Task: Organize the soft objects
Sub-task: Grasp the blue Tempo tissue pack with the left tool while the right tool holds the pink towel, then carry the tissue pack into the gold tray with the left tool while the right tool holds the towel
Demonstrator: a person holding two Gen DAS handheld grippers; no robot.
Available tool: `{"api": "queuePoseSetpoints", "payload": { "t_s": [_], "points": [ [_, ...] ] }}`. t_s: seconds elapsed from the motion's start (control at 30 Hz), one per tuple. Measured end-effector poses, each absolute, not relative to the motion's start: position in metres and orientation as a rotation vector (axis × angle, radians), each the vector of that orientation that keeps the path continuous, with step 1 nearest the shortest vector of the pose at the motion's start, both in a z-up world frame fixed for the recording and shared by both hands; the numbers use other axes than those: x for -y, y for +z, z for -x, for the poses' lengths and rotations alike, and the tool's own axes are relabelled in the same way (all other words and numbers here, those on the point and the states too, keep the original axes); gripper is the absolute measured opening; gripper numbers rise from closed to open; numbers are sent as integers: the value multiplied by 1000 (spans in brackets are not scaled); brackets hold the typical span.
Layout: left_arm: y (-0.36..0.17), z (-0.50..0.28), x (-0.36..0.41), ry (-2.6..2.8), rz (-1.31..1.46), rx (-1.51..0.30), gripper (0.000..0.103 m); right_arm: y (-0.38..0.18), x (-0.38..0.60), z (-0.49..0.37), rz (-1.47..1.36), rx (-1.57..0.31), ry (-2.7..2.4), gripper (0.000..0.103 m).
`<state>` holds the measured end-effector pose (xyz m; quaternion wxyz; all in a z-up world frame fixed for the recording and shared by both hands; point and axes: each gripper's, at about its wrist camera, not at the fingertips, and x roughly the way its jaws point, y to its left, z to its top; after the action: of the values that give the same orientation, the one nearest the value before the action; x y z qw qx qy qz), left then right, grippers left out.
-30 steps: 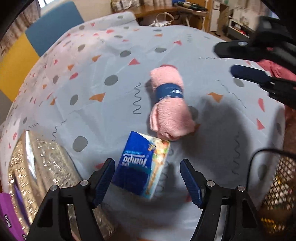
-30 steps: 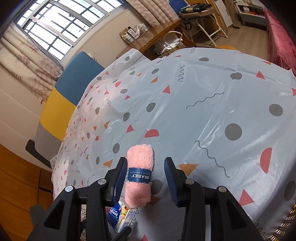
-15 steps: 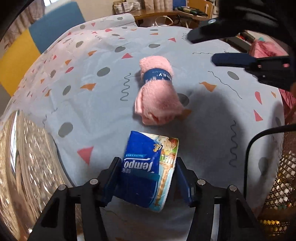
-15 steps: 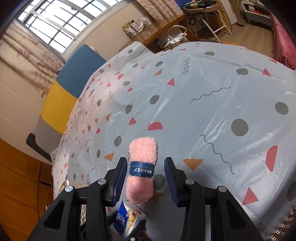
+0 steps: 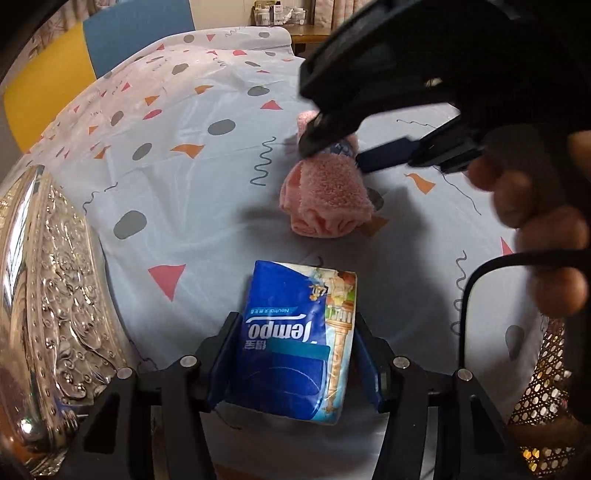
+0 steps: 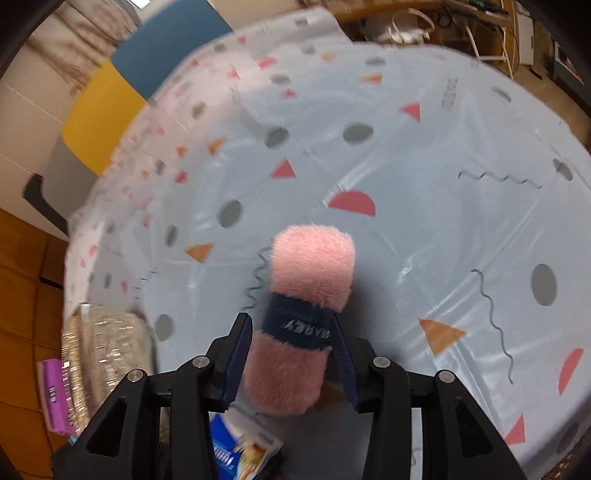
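Note:
A blue Tempo tissue pack lies on the patterned tablecloth, and my left gripper is shut on it, a pad pressed to each long side. Beyond it lies a rolled pink towel with a dark blue band. My right gripper comes down over that band from the upper right, held by a person's hand. In the right wrist view the right gripper stands open astride the towel, its fingers close beside the band. The tissue pack shows at the bottom edge.
A shiny embossed silver container stands at the table's left edge, with a purple packet beside it. A woven mesh basket sits at the lower right. A blue and yellow chair stands behind the table.
My left gripper closed on the tissue pack, which earlier lay loose between its wide fingers. My right gripper dropped toward the table, so its fingers now straddle the pink towel.

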<state>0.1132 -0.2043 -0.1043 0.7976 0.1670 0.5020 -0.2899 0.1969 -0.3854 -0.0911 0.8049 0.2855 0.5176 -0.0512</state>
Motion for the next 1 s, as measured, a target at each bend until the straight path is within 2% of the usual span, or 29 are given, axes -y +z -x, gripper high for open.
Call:
{"api": "queuePoseSetpoints", "payload": {
  "t_s": [0.07, 0.27, 0.5, 0.67, 1.0],
  "points": [
    [-104, -110, 205, -622, -361, -1070, 58, -103, 385, -204, -630, -1150, -80, 45],
    [-103, -109, 203, -604, -357, -1067, 55, -97, 380, -201, -509, -1138, -110, 35],
    [-95, -97, 201, -589, -369, -1070, 55, -92, 374, -197, -290, -1149, -231, 36],
    [-76, -96, 195, -603, -332, -1061, 54, -94, 385, -195, -376, -1152, -225, 36],
    [-24, -121, 189, -604, -273, -997, 54, -97, 384, -192, -356, -1150, -225, 36]
  ]
}}
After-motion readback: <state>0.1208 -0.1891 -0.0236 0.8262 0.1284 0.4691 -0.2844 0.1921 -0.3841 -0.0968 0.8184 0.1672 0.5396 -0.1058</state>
